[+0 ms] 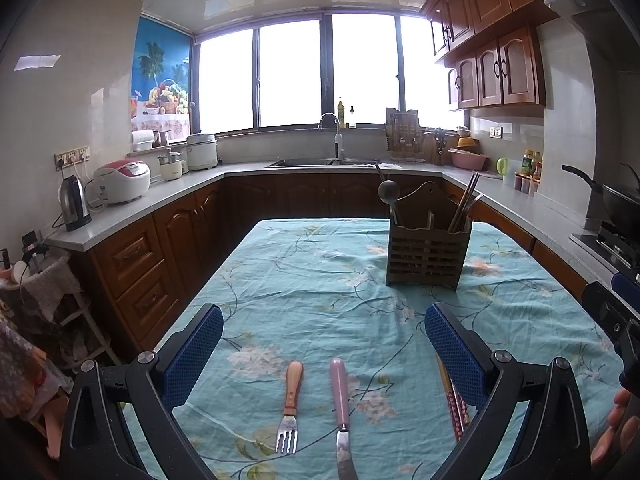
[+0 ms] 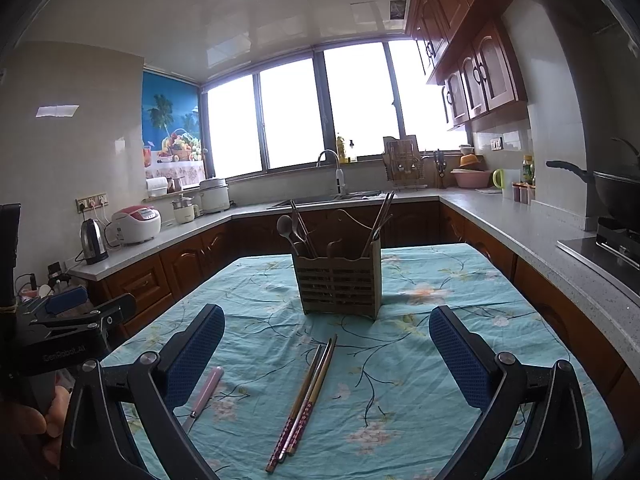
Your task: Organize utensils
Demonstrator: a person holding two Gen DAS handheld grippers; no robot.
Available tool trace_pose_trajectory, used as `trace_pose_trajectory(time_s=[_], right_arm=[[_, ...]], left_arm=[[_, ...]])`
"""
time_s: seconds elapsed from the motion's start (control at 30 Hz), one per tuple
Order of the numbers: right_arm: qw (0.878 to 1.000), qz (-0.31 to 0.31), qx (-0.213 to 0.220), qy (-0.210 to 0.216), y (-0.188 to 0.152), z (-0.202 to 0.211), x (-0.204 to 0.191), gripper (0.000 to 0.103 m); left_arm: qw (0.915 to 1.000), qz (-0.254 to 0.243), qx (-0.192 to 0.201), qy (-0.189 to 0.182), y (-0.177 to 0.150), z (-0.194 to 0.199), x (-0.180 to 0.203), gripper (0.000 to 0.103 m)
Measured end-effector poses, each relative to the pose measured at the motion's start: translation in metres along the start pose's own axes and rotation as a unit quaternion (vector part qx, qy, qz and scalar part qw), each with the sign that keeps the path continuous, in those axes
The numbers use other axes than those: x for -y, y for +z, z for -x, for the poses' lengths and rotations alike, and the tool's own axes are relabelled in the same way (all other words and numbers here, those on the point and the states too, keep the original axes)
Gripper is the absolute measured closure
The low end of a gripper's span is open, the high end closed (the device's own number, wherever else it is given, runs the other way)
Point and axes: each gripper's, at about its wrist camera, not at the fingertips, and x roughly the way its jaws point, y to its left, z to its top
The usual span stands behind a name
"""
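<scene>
Left wrist: fork (image 1: 289, 408), knife (image 1: 341, 408) near table edge.

A teal floral cloth (image 2: 440, 312) is covering the surface. Lying on it near the front are a fork (image 1: 290, 408), a knife (image 1: 342, 412) and chopsticks (image 2: 304, 400); a slatted holder (image 2: 340, 284) is standing farther back
</scene>
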Motion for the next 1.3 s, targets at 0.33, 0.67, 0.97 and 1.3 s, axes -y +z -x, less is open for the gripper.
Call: trace_pose_trajectory(time_s=[0.33,0.67,0.97,1.3], right_arm=[[1.000,0.001,0.000,-0.001,0.0005,0.0008,-0.0008,0.000],[1.000,0.000,0.000,-0.001,0.0003,0.0004,-0.0011,0.000],[1.000,0.000,0.002,0.000,0.0033,0.0032,-0.0030,0.000],[1.000,0.000,0.003,0.001,0.0056,0.0043,-0.0041,0.000]], left_arm=[[1.0000,0.000,0.001,0.000,0.0004,-0.0003,-0.0002,0.001],[1.0000,-0.001,0.001,0.000,0.0005,0.0000,0.0003,0.001],[1.0000,-0.003,0.003,-0.001,-0.0003,0.0017,0.0018,0.001],[1.0000,-0.004,0.002,-0.002,-0.0008,0.0021,0.0038,0.001]])
